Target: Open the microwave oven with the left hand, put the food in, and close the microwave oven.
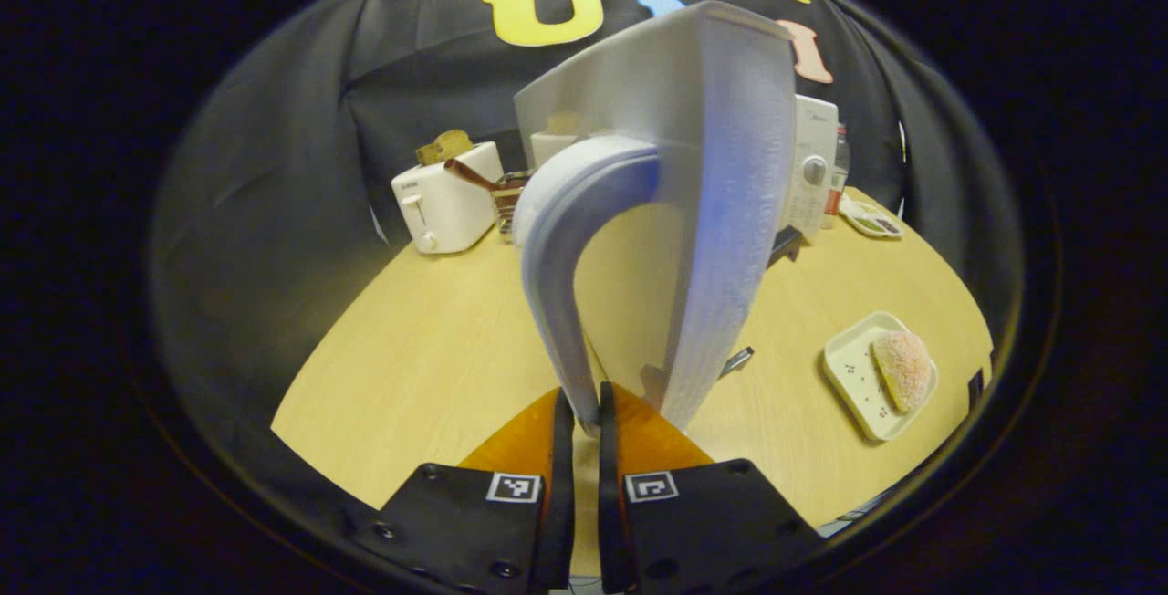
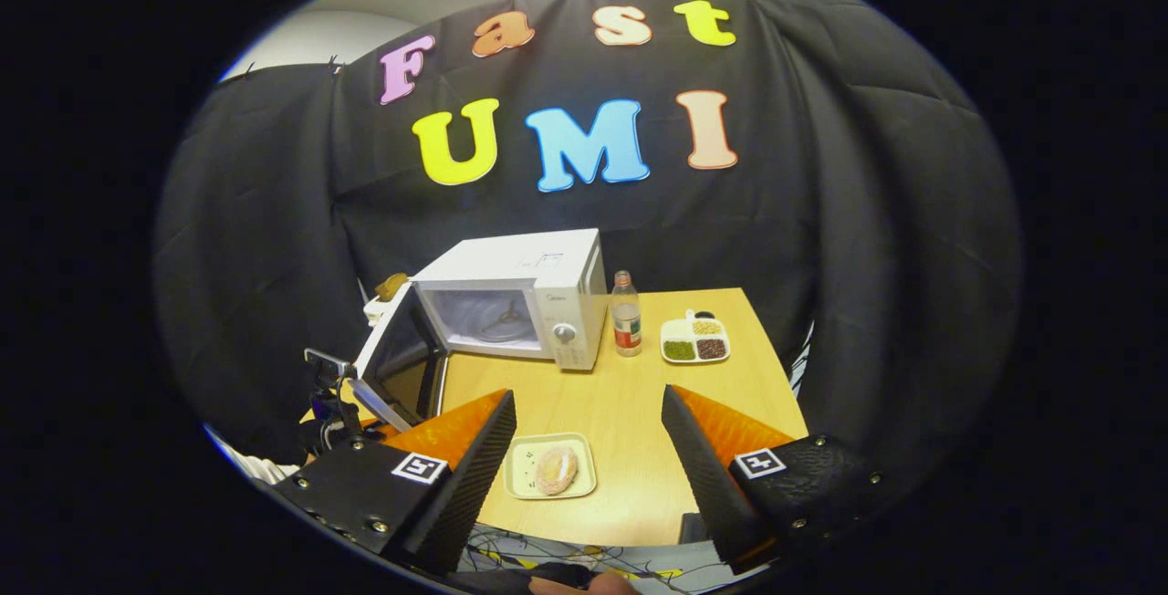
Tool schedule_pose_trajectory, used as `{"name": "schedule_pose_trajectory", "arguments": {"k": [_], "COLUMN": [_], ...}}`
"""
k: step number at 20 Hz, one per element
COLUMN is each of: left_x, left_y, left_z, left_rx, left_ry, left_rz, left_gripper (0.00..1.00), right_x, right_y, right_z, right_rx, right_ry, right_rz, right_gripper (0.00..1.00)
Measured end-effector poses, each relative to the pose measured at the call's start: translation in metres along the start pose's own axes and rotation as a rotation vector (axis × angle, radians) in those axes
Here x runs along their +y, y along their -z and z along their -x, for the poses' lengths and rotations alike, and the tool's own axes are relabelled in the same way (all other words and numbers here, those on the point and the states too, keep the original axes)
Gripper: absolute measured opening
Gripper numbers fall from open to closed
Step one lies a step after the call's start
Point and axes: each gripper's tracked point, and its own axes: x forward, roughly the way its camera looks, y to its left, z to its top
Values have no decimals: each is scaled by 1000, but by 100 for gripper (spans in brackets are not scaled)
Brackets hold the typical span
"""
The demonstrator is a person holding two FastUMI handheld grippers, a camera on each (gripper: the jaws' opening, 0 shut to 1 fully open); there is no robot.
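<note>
The white microwave (image 2: 520,294) stands at the back of the wooden table (image 2: 630,412) with its door (image 2: 401,358) swung wide open to the left, showing the empty cavity. In the left gripper view the door (image 1: 730,212) rises edge-on right in front, and my left gripper (image 1: 586,408) is shut on the lower end of its curved white handle (image 1: 557,239). The food, a pink round bun (image 2: 555,470), lies on a small white plate (image 2: 525,476) near the table's front edge. My right gripper (image 2: 589,392) hangs open above that plate, holding nothing.
A white toaster (image 1: 447,198) with bread in it and a utensil holder (image 1: 506,198) stand left of the microwave. A bottle (image 2: 625,314) and a divided tray (image 2: 695,339) of grains sit to its right. Bare tabletop lies between plate and microwave.
</note>
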Motion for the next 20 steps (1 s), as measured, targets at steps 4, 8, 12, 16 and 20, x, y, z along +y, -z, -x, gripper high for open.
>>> {"name": "schedule_pose_trajectory", "arguments": {"k": [4,8,12,16,20], "left_x": [43,98,128,137,154], "left_y": [19,24,21,-1,2], "left_z": [4,9,10,31,53], "left_rx": [22,28,-21,-89,-112], "left_ry": [36,-10,-8,6,-52], "left_rz": [139,149,85,69,128], "left_gripper": [20,14,16,14,32], "right_x": [18,43,46,42,44], "right_y": [35,87,109,153,180], "right_z": [-26,-77,-126,-157,-182], "right_rx": [88,225,292,399,475], "right_ry": [-14,9,79,118,132], "right_rz": [-1,11,48,69,81], "right_gripper": [98,98,99,98,99]}}
